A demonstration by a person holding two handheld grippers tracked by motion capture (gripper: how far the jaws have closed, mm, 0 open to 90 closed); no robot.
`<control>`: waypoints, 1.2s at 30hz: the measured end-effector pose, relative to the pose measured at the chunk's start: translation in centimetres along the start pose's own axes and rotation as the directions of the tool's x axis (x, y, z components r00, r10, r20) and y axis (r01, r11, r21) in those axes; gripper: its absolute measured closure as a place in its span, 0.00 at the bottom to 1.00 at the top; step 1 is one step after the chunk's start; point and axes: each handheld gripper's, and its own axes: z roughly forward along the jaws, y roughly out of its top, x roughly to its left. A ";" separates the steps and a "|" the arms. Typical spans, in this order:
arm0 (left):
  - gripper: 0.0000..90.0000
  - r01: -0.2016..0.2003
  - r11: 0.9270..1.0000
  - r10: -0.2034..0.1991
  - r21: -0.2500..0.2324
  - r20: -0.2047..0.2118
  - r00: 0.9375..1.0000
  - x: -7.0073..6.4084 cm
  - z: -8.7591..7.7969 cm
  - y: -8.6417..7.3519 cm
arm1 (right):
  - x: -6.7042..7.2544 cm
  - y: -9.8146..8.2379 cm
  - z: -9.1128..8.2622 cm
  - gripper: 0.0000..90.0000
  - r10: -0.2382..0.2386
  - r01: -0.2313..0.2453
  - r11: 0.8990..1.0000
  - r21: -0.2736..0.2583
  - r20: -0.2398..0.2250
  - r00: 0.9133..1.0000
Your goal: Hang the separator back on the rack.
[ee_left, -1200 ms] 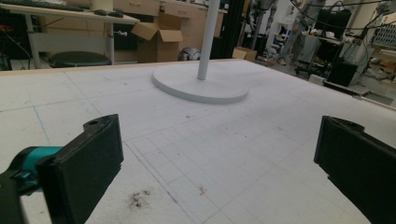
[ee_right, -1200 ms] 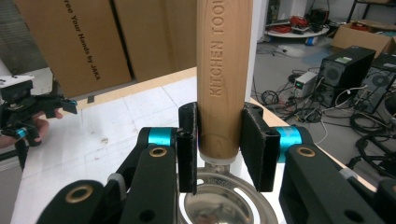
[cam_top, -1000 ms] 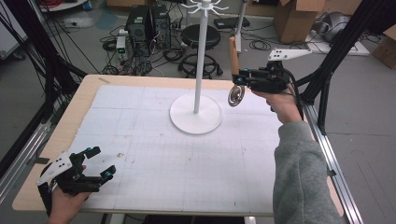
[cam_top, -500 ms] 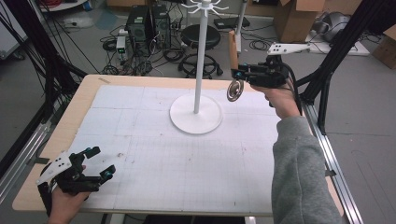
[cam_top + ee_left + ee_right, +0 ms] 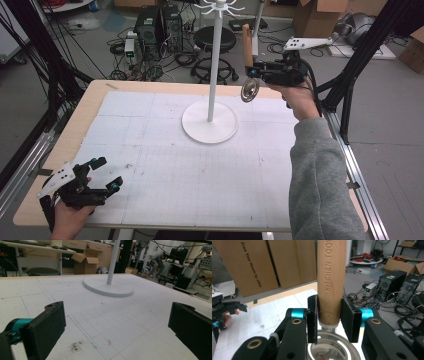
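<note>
A kitchen utensil with a wooden handle and a round metal head hangs upright above the table's far right. My right gripper is shut on the handle's lower end. In the right gripper view both pads press the handle, and the metal head sits just below the jaws. Left of the utensil stands a white stand, a pole on a round base with hooks at the top. My left gripper rests open at the near left corner, with nothing between its jaws.
A white gridded mat covers the wooden table. Black frame posts rise at both sides. Computers, cables and a stool stand on the floor behind the table, and cardboard boxes are at the back right.
My right gripper has risen a little with the utensil, staying beside the pole. The left gripper has not moved.
</note>
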 end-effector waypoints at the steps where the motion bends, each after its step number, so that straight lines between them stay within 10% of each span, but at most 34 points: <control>1: 0.02 0.001 1.000 -0.001 -0.002 0.001 1.000 0.0 0.0 0.0 | 0.0 0.1 0.0 0.77 -0.002 0.002 1.000 -0.001 -0.002 1.000; 36: 0.02 0.010 1.000 -0.011 -0.010 -0.005 1.000 0.2 -0.3 0.0 | -0.2 2.6 0.9 0.77 0.003 -0.003 0.999 -0.043 -0.005 1.000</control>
